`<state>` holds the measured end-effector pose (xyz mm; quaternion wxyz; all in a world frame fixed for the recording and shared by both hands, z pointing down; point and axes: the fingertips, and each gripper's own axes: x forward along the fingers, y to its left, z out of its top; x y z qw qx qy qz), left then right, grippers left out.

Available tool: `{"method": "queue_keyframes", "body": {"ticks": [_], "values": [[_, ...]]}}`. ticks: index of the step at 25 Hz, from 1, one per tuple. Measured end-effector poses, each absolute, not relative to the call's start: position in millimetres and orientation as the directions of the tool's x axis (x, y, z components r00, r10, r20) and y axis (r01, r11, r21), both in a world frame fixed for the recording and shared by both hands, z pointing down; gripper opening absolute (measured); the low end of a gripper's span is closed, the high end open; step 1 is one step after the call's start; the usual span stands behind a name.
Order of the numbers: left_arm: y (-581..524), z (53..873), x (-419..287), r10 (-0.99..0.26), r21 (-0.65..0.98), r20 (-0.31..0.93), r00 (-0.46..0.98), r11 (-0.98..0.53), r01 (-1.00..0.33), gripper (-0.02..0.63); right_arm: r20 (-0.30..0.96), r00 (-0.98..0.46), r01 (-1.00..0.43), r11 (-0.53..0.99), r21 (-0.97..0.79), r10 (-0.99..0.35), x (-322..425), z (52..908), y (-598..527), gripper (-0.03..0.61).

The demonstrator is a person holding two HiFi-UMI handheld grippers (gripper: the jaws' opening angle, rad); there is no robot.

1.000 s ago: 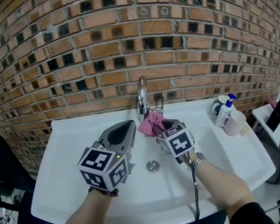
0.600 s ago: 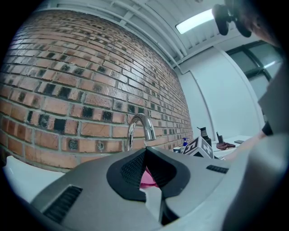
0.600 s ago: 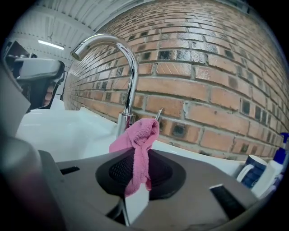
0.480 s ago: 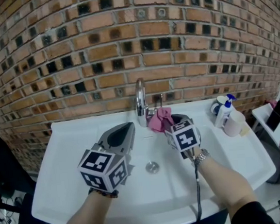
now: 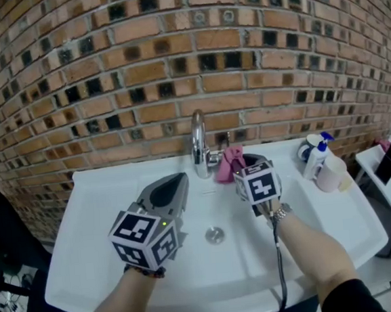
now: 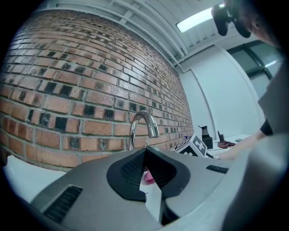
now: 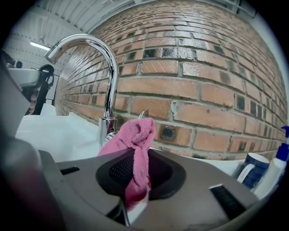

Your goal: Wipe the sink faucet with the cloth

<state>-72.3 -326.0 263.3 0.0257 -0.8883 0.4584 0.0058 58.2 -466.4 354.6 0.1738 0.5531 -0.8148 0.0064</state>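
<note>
Right tongs [image 7: 137, 180] clamp pink cloth [image 7: 135, 135], hiding faucet [image 7: 110, 81] base; left tongs [image 6: 146, 176] closed, empty.

No legible writing anywhere.
The cubes on the left gripper [image 5: 181, 178] and right gripper [image 5: 241, 163] carry only square black-and-white marker patterns.

The cloth [image 5: 229, 162] is pink, the faucet [image 5: 198, 141] shiny chrome, the sink [image 5: 88, 249] white. The far brick wall [image 5: 174, 72] is orange-red with dark square insets. The left gripper [image 5: 178, 179] and right gripper [image 5: 244, 162] are grey, with black-and-white square markers on their cubes. At far right, a white bottle [image 5: 315, 158] has a blue top.
</note>
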Motion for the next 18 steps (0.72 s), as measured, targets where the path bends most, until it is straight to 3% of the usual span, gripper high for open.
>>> {"method": "queue_keyframes", "body": {"ticks": [18], "values": [[-329,266,-75,-0.822,-0.036,-0.029,0.568,-0.567,-0.823,0.003,0.189,-0.340,-0.907,0.374,0.192,-0.921,65,323,-487,0.054]]}}
